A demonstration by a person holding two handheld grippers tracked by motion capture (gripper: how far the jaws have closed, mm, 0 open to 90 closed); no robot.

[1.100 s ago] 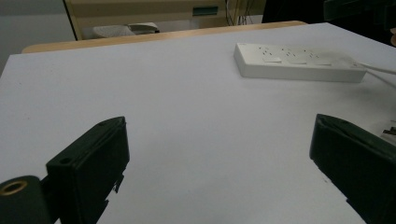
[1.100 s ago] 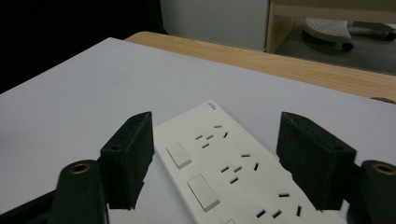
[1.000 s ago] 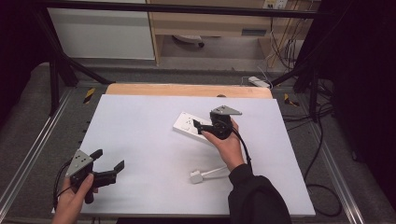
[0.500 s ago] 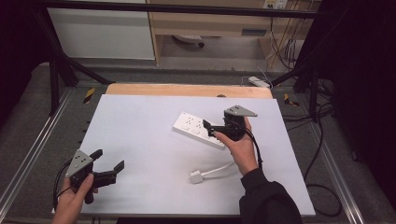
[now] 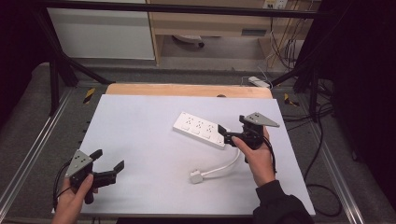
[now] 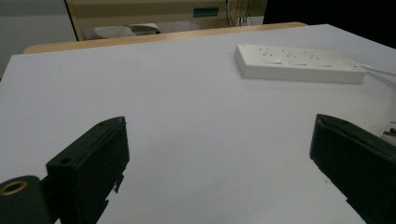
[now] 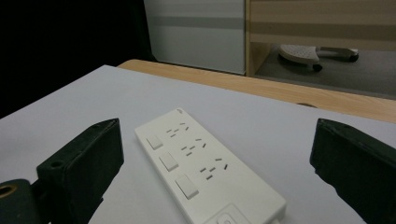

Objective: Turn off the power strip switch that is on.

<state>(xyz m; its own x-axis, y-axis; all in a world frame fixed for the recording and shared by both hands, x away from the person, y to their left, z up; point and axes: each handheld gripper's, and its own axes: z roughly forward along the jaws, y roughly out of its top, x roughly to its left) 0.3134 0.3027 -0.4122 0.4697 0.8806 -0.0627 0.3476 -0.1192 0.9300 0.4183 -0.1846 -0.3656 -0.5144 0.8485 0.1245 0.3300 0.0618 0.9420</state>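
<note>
The right gripper is just off the near-right end of the white power strip, and its jaws have just been opening. They now stand wide with nothing between them; in the right gripper view the strip lies flat ahead of the two black jaws, untouched by either. The strip sits right of centre on the white table, angled so its far end points up-left. Its cord curls off the near-right end and loops back left to a white plug lying nearer the person.

Over at the near-left corner, the left gripper is parked low, jaws spread and empty. Its own view shows bare table between the jaws and the strip well off to the far right.

Now, the handling. That strip looks like hard, smooth plastic: rigid, fairly light, probably a bit slick under the pads. I'd say the best hold is across its narrow width on the long side walls, near the middle so it stays level. Clamping over the switches looks unwise. And the cord is the soft part: expect it to drag and tug the plug along.
</note>
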